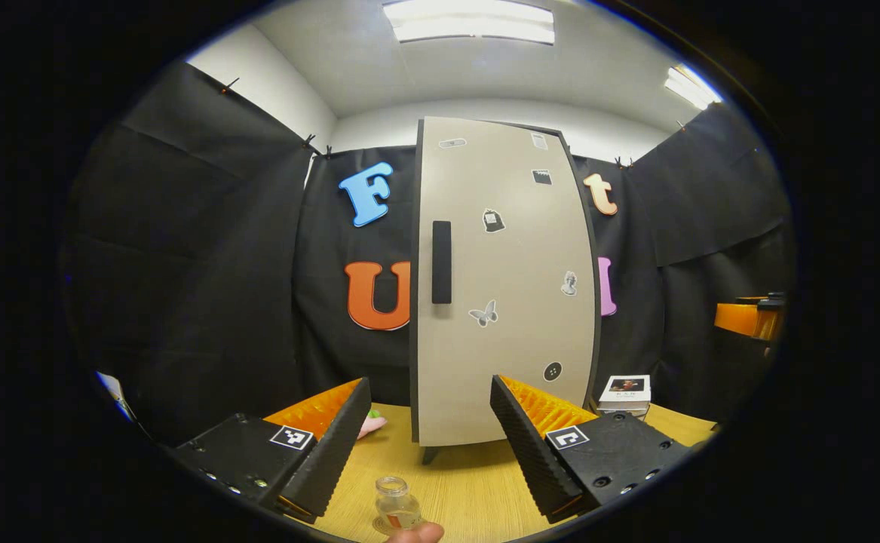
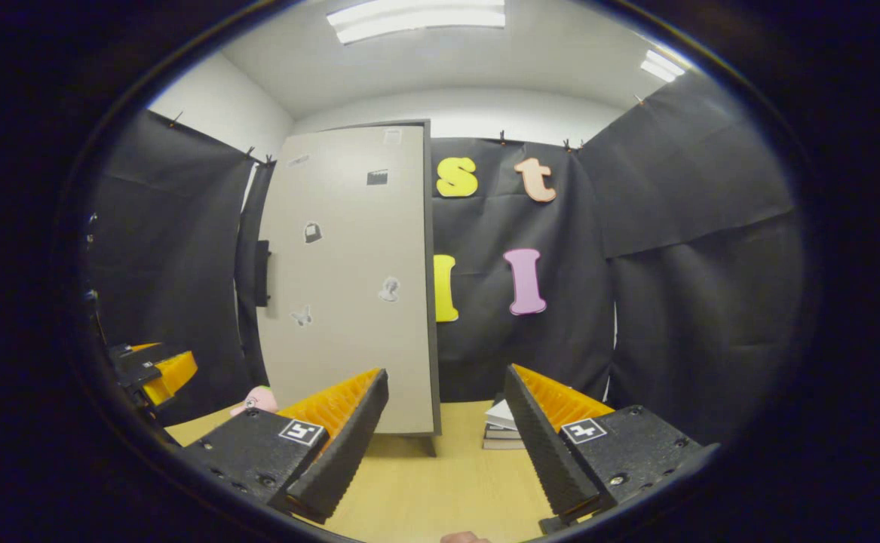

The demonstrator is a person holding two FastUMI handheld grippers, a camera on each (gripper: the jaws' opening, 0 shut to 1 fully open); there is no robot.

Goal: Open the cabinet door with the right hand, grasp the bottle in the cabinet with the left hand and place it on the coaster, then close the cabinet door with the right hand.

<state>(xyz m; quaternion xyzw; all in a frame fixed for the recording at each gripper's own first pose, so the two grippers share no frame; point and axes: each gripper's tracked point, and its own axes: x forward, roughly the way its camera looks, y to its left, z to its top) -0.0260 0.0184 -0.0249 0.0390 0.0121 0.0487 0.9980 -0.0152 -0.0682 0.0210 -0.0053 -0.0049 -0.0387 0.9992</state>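
Both my jaws are gaping wide, gripping nothing, above the bench (image 1: 470, 483). Ahead, the cabinet (image 1: 504, 286) is standing with its door shut. Near my left gripper (image 1: 424, 445), the bottle (image 1: 397, 507) is sitting upright.

beige cabinet door (image 1: 504, 286) with small grey stickers, black handle (image 1: 441, 262), light wood table (image 1: 462, 483), clear glass bottle (image 1: 396, 507)

1. Bottle (image 1: 397, 507) base hidden behind a fingertip (image 1: 414, 533) at the left gripper view's lower rim.
2. Pink object (image 1: 370, 425) mostly hidden behind a gripper finger.
3. Cabinet door (image 1: 501, 280) stickers too small to identify.
4. Books (image 2: 501, 427) partly blocked.
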